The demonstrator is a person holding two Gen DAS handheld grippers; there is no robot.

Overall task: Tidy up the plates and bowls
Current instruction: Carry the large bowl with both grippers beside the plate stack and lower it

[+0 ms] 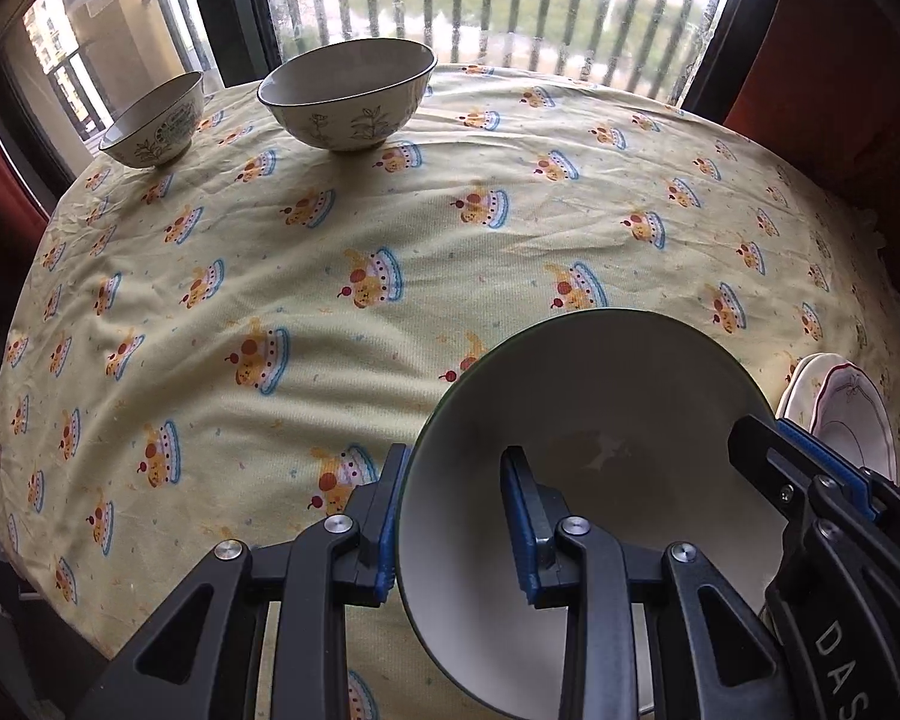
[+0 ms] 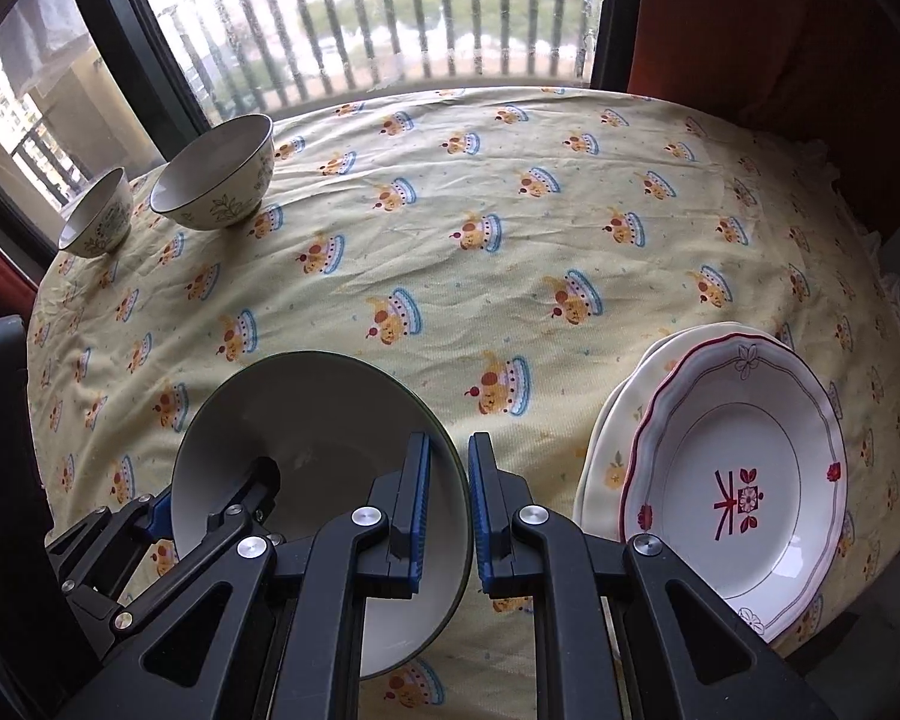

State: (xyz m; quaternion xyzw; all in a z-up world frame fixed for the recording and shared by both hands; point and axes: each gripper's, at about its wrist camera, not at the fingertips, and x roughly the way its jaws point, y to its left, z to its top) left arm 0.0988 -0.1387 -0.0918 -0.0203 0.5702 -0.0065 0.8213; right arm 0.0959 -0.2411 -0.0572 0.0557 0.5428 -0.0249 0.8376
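Note:
A large pale bowl with a dark green rim is held between both grippers over the front of the table. My left gripper is shut on its left rim, one pad inside and one outside. My right gripper is shut on the opposite rim; it shows as a dark tip in the left wrist view. The left gripper's tip shows at the bowl's far side in the right wrist view. Two floral bowls, a large one and a small one, stand upright at the far left.
A white plate with a red scalloped rim lies on a pale yellow plate at the front right. A yellow cake-print tablecloth covers the table. A window with railings is behind, with dark red chairs at the sides.

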